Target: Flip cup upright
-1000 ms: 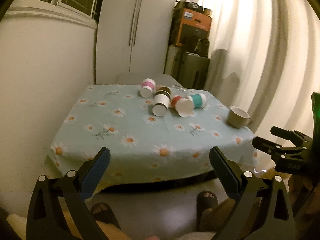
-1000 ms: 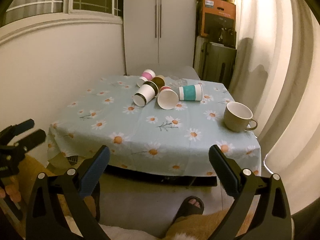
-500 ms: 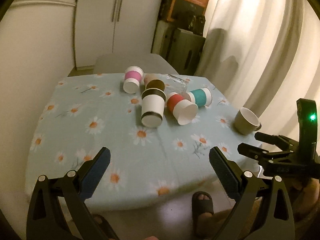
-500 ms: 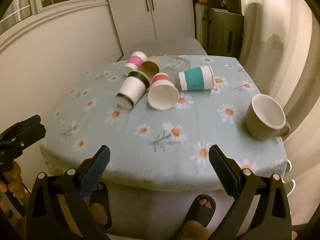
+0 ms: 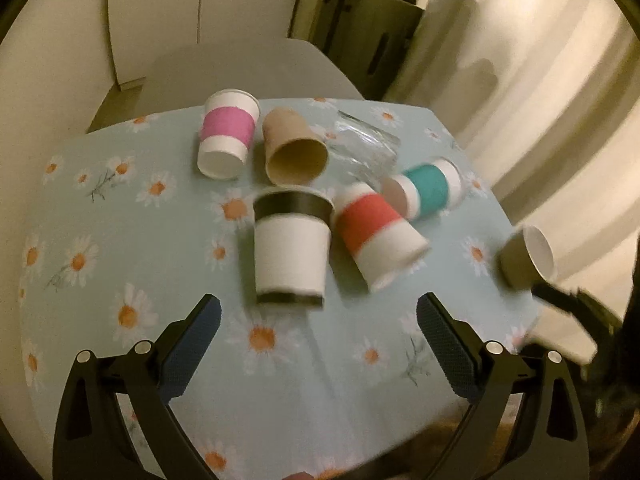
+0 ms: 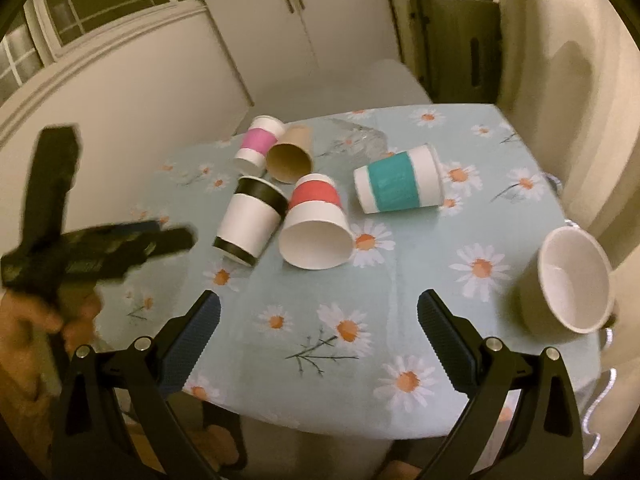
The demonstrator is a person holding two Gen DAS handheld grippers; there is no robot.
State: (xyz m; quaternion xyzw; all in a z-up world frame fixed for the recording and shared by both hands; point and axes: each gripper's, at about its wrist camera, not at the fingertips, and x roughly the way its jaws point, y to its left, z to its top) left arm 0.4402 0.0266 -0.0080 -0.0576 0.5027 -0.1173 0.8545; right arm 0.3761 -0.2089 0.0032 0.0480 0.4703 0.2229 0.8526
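Several paper cups lie on their sides on the daisy tablecloth (image 5: 120, 240): a black-banded white cup (image 5: 290, 256) (image 6: 252, 220), a red-banded cup (image 5: 374, 236) (image 6: 316, 224), a teal-banded cup (image 5: 426, 188) (image 6: 398, 186), a pink-banded cup (image 5: 226, 138) (image 6: 258, 142) and a brown cup (image 5: 294, 148) (image 6: 290, 156). A clear glass (image 5: 368, 146) (image 6: 356, 138) also lies on its side. My left gripper (image 5: 318, 344) is open and empty, just short of the black-banded cup. My right gripper (image 6: 318, 340) is open and empty over the table's near edge.
A beige mug (image 6: 568, 280) (image 5: 528, 258) stands near the table's right edge. Curtains hang at the right, cupboards and a stack of boxes stand behind the table. The left gripper's body shows at the left in the right wrist view (image 6: 96, 248).
Both grippers have moved forward and over the table; the cups now loom much larger. Both stay open. The cups have not moved.
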